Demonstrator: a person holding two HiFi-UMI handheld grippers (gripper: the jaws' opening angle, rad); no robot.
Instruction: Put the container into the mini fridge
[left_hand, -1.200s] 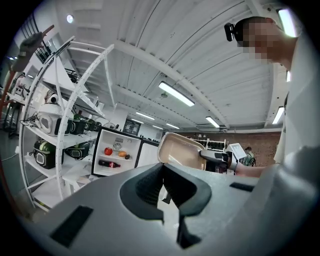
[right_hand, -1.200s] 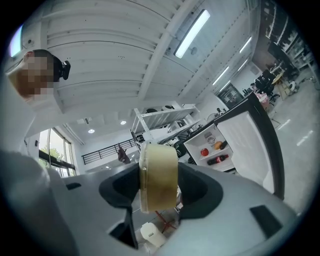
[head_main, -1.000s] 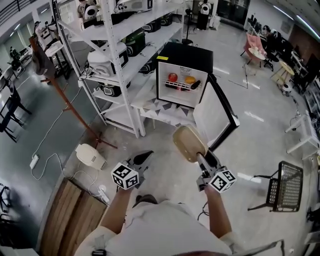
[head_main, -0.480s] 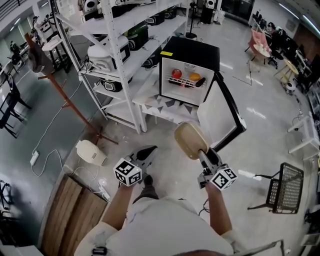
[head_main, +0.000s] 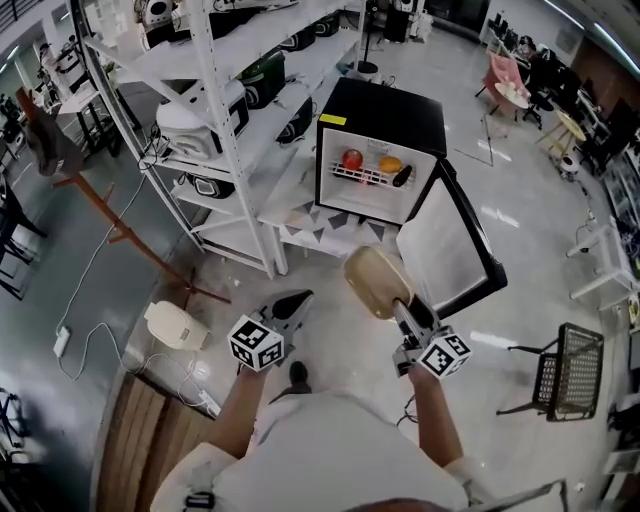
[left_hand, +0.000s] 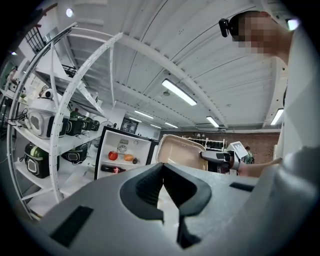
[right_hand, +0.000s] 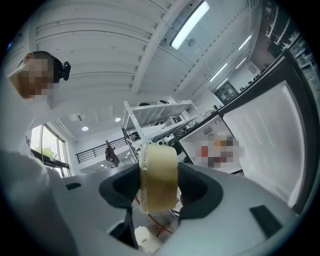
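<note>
A beige container (head_main: 377, 283) stands on edge in my right gripper (head_main: 401, 306), whose jaws are shut on its rim. In the right gripper view the container (right_hand: 157, 155) fills the gap between the dark pads. The black mini fridge (head_main: 385, 115) stands ahead on a low white table, its door (head_main: 445, 240) swung open to the right. Red and orange fruit and a dark bottle lie on its shelf. My left gripper (head_main: 298, 299) is level beside the right one, shut and empty. From the left gripper view I see the fridge (left_hand: 122, 157) and the container (left_hand: 182, 155).
A white shelving rack (head_main: 230, 110) with kitchen appliances stands left of the fridge. A wooden coat stand (head_main: 110, 210), a white appliance on the floor (head_main: 175, 325) and cables are at the left. A black wire chair (head_main: 570, 370) is at the right.
Both grippers have moved forward toward the open fridge, which now sits nearer. The container stays in the right grip, and the left gripper stays shut.
</note>
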